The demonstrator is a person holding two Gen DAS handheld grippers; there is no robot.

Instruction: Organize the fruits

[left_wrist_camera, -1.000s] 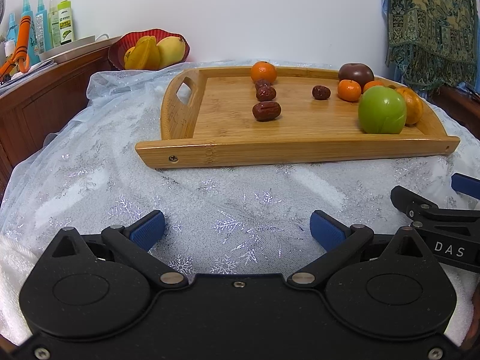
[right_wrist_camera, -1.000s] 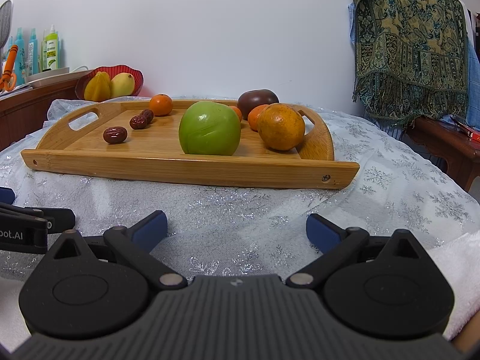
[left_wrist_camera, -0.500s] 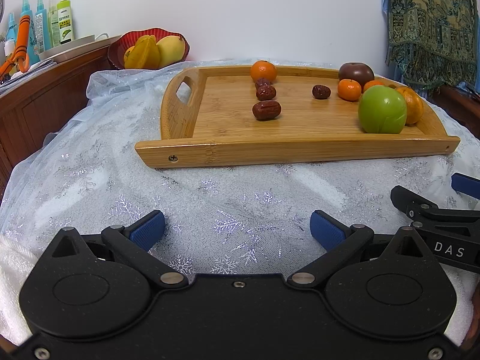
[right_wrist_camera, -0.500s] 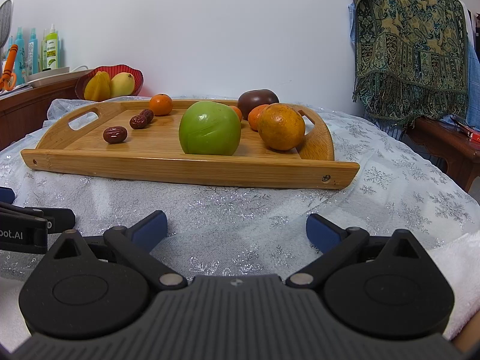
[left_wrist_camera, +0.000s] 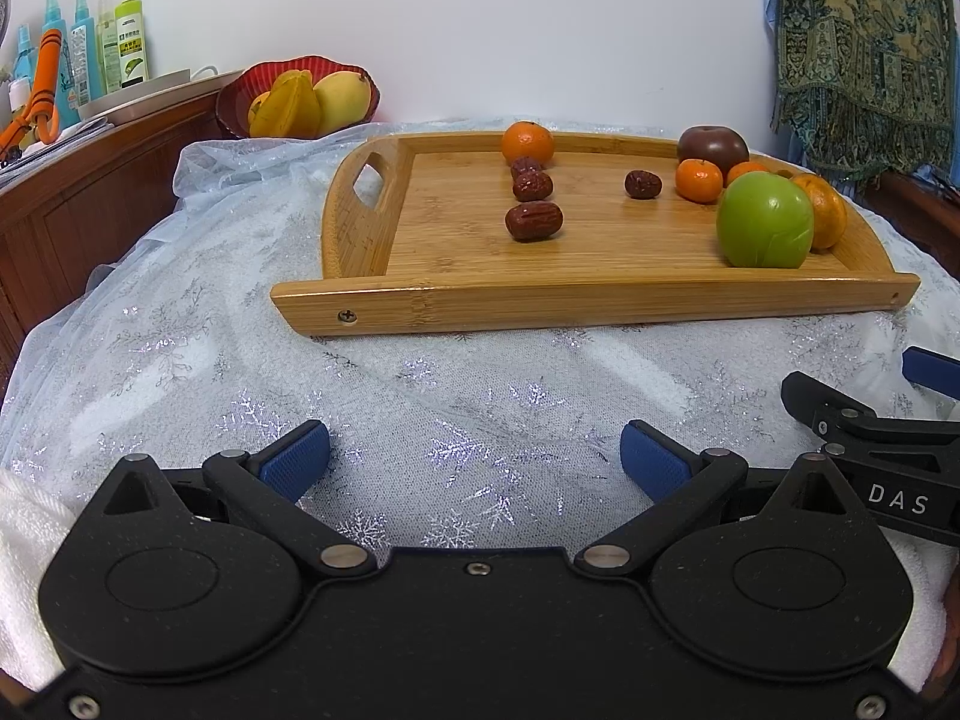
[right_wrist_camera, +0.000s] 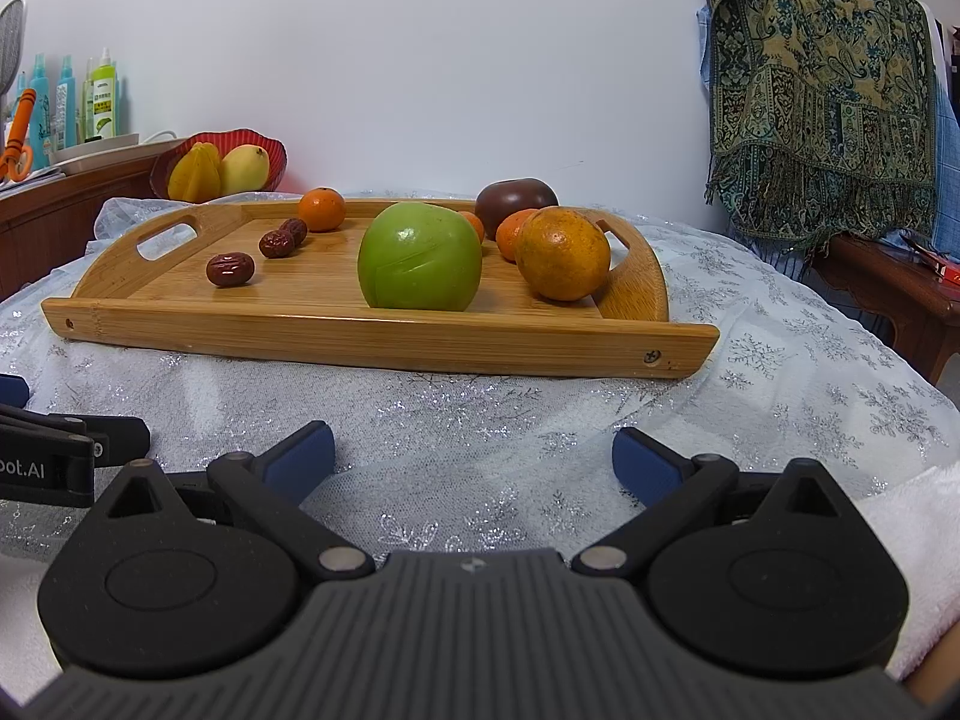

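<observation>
With both our left gripper (left_wrist_camera: 474,456) and right gripper (right_wrist_camera: 471,450) wide and empty, near the tray (left_wrist_camera: 588,300), dates (left_wrist_camera: 533,221) lie left, the apple (left_wrist_camera: 765,228) and oranges (left_wrist_camera: 699,180) right (sorted or not, unclear).
</observation>
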